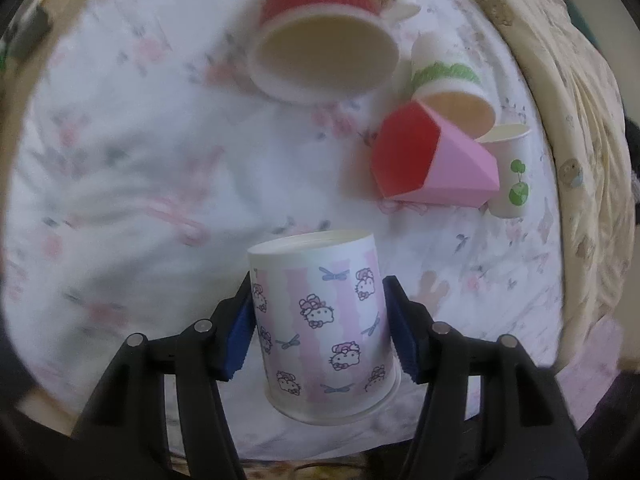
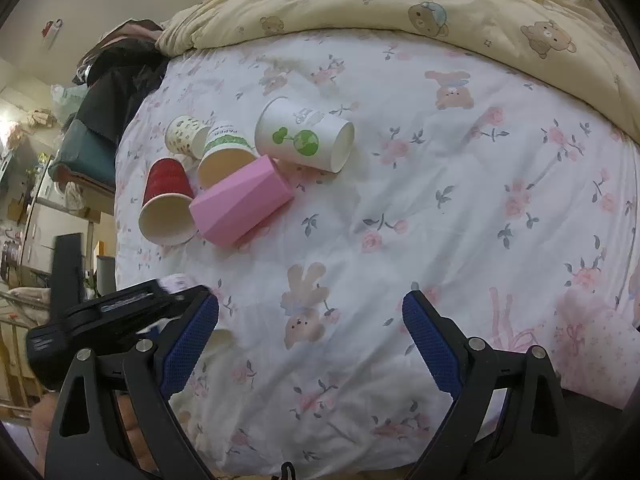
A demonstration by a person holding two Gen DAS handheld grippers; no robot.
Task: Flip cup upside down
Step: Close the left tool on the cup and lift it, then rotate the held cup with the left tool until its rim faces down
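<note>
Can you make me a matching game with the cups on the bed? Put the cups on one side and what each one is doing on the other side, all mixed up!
Things:
1. kitty cup
2. pink cup
3. red cup
4. right gripper

States:
A. open, holding nothing
B. lying on its side, cream inside
C. between the left gripper's fingers
D. lying on its side, flat-sided

Pairs: 1-C, 2-D, 3-B, 4-A

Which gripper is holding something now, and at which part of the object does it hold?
The left gripper holds the Hello Kitty cup by its side walls, one pad on each side, about mid-height. The right gripper is open and holds nothing.
</note>
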